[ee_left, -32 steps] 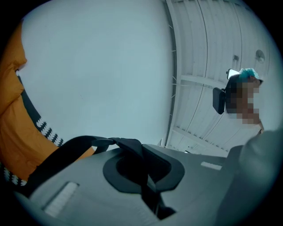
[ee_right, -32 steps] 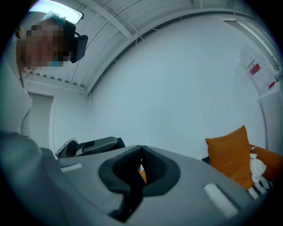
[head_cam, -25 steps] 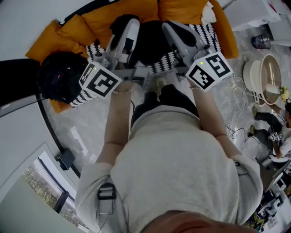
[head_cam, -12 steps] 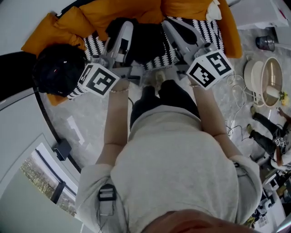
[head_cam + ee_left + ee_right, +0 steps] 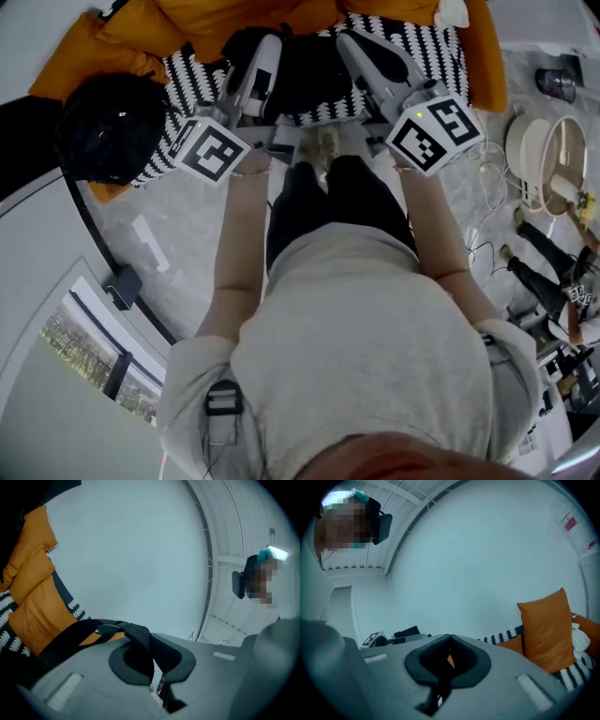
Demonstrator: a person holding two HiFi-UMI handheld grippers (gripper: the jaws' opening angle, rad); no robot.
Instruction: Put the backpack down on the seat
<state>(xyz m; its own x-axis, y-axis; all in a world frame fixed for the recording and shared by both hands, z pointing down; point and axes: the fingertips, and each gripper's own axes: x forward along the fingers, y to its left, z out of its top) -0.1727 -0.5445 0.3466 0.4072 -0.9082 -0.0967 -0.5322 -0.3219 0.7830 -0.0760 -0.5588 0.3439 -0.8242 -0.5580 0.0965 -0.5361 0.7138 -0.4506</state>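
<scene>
Backpack (image 5: pixel 302 80) lowered closer to seat (image 5: pixel 417 52) front edge since last frames, nearly down. Left gripper (image 5: pixel 151 641) fingers pinch strap (image 5: pixel 77 638); right gripper (image 5: pixel 449 641) fingers closed.

My backpack (image 5: pixel 305 80) is black and soft, bunched mid-seat over the seat (image 5: pixel 431 47), a sofa with a black-and-white patterned cover and orange cushions. I can't tell whether it rests there. One black strap (image 5: pixel 89 632) is pinched in my left claw (image 5: pixel 143 634).

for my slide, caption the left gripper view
Left gripper shut on a black strap, orange cushion beside it, pale wall behind.
</scene>
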